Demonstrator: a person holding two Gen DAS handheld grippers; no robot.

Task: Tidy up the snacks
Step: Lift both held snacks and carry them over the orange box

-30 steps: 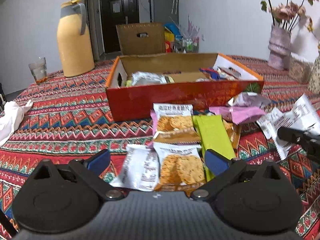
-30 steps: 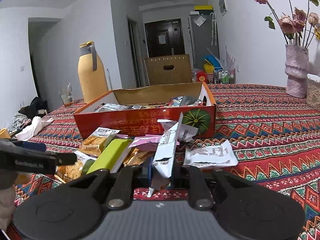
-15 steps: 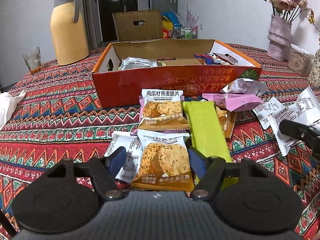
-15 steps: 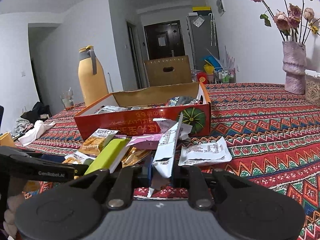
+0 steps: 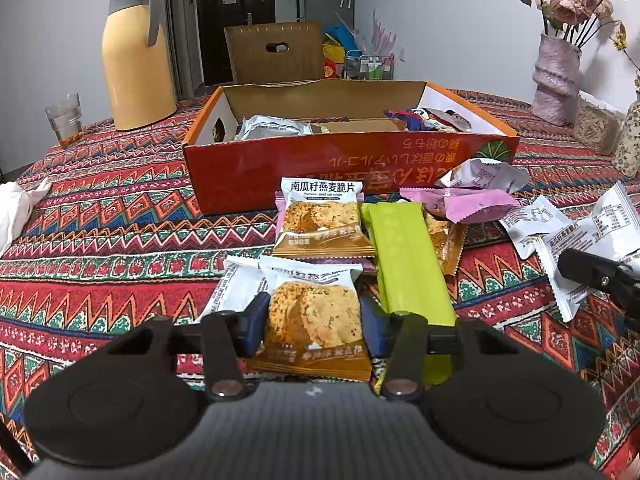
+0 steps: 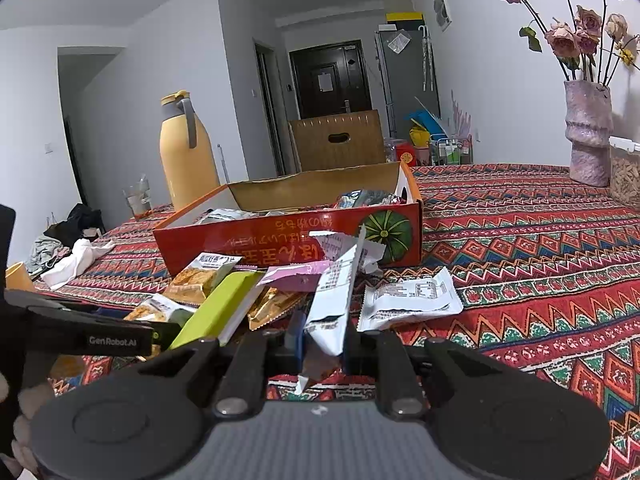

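An orange-brown oat crisp packet (image 5: 314, 312) lies on the patterned tablecloth between the blue pads of my left gripper (image 5: 314, 328). Its jaws are closing and the pads touch the packet's two sides. My right gripper (image 6: 324, 340) is shut on a white snack packet (image 6: 334, 292), held upright and edge-on. Just beyond lie a second oat crisp packet (image 5: 322, 220), a green bar (image 5: 408, 264), a pink packet (image 5: 468, 204) and white packets (image 5: 532, 228). Behind them stands the open red snack box (image 5: 320, 156), with several snacks inside.
A yellow thermos jug (image 5: 134, 56) and a glass (image 5: 66, 120) stand at the far left, a white cloth (image 5: 16, 208) at the left edge. On the right stands a vase (image 5: 556, 76) of flowers. A brown cardboard box (image 5: 276, 52) sits behind the table.
My left gripper's jaws have come in from wide apart to the sides of the near oat crisp packet. The right gripper still holds the white packet, unmoved.
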